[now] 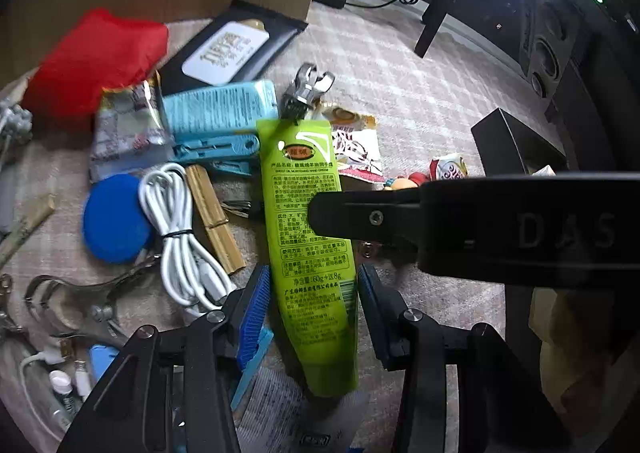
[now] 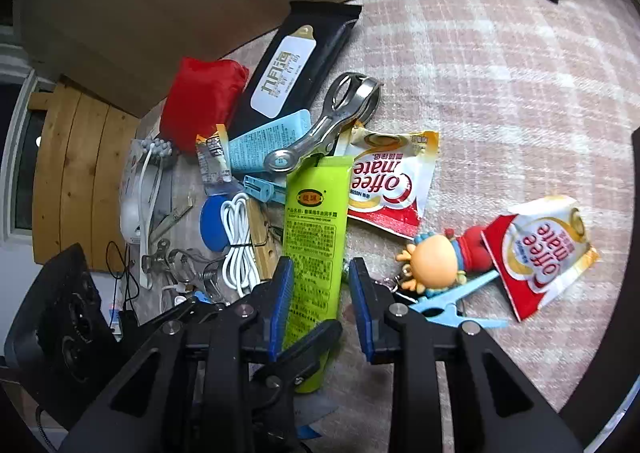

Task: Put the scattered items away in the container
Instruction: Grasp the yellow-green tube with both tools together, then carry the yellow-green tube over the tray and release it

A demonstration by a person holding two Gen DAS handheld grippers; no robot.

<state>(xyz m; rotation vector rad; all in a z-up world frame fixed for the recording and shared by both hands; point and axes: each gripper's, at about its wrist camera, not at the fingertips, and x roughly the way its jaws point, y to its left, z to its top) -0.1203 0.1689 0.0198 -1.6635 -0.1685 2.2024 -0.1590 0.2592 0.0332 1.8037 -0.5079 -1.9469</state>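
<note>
A green hand-cream tube [image 1: 308, 213] [image 2: 314, 237] lies flat among the clutter on the checked cloth. My left gripper [image 1: 314, 305] straddles its lower part. The left blue pad [image 1: 256, 305] sits against one edge, the other pad close beside the opposite edge, and the tube looks unsqueezed. My right gripper [image 2: 320, 293] hangs over the tube's middle with its jaws open and a gap beside the right pad [image 2: 360, 301]. One right-gripper finger [image 1: 360, 213] crosses the tube in the left wrist view. The cardboard box [image 2: 180, 5] stands behind the pile.
Around the tube lie a metal clip [image 2: 332, 121], creamer sachets [image 2: 388, 181], a doll keychain [image 2: 440, 257], a white cable [image 1: 176, 229], a blue disc [image 1: 114, 219], a red pouch [image 1: 96, 61], a black wipes pack [image 1: 228, 49] and blue pegs [image 1: 216, 149].
</note>
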